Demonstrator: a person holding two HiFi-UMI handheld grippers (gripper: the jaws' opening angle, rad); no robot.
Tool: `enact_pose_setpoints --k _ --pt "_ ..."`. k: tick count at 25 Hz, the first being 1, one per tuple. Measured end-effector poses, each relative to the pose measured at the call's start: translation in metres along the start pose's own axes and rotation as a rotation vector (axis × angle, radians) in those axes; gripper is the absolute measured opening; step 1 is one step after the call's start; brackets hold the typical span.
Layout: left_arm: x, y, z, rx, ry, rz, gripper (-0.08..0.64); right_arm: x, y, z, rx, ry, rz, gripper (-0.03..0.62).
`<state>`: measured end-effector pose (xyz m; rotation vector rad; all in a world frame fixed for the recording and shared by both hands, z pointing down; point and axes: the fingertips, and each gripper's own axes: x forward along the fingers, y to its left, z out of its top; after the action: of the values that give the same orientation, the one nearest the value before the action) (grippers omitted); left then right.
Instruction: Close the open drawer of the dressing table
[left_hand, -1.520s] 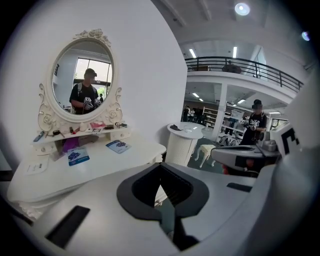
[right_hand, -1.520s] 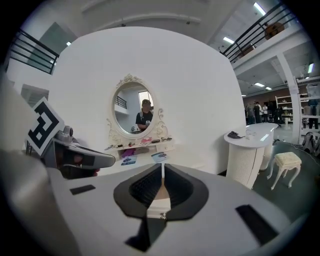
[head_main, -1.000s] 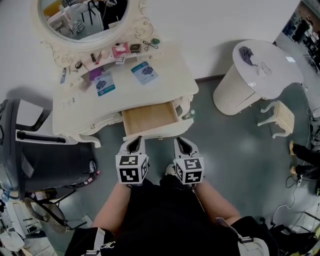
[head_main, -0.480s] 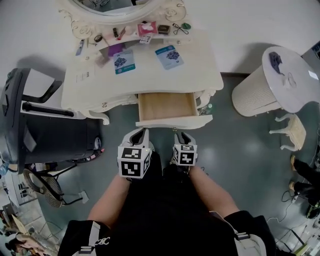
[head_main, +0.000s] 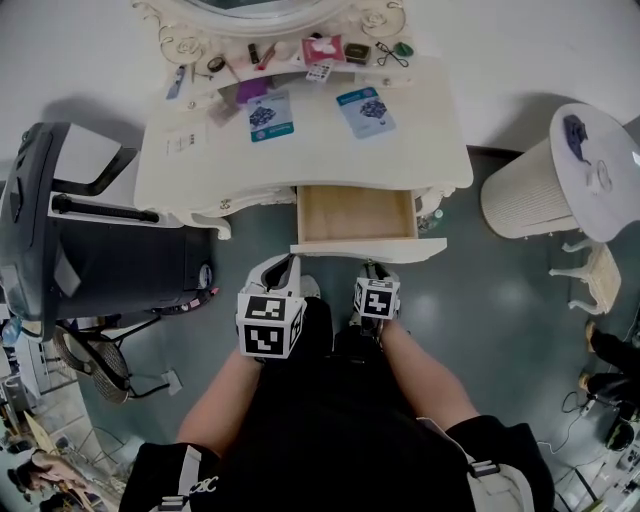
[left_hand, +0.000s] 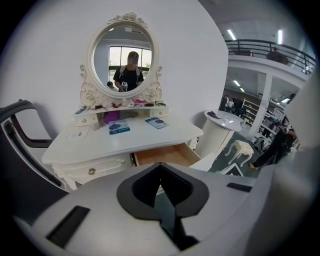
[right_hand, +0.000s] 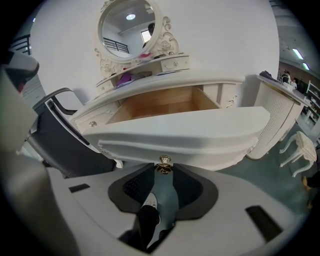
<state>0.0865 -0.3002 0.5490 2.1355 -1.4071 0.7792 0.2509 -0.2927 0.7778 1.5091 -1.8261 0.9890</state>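
Right tongs (right_hand: 164, 175) just opening at knob (right_hand: 164, 163); drawer (right_hand: 185, 132) out toward them, front crosswise.

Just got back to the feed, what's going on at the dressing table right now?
A person stands at the white dressing table with a gripper in each hand. Its drawer is pulled out and looks empty. The right gripper is low at the drawer front. Its jaws have just been opening, and the brass knob sits at their tips, ungripped. The left gripper is shut, short of the drawer. The drawer is not yet closed.
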Motion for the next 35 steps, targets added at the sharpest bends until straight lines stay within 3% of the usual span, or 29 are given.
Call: enact_pose_setpoints --k 9,21,35 --pt "0.007 0.021 0.004 -0.015 0.002 0.001 0.006 0.017 -0.002 0.015 -0.029 0.011 -0.045 0.11" --pt "0.011 0.073 0.014 -0.033 0.007 0.037 0.006 0.052 -0.009 0.084 -0.011 -0.057 -0.121 0.109" --pt "0.004 0.121 -0.001 -0.083 0.042 0.11 0.006 0.098 -0.007 0.148 -0.022 -0.118 -0.192 0.097"
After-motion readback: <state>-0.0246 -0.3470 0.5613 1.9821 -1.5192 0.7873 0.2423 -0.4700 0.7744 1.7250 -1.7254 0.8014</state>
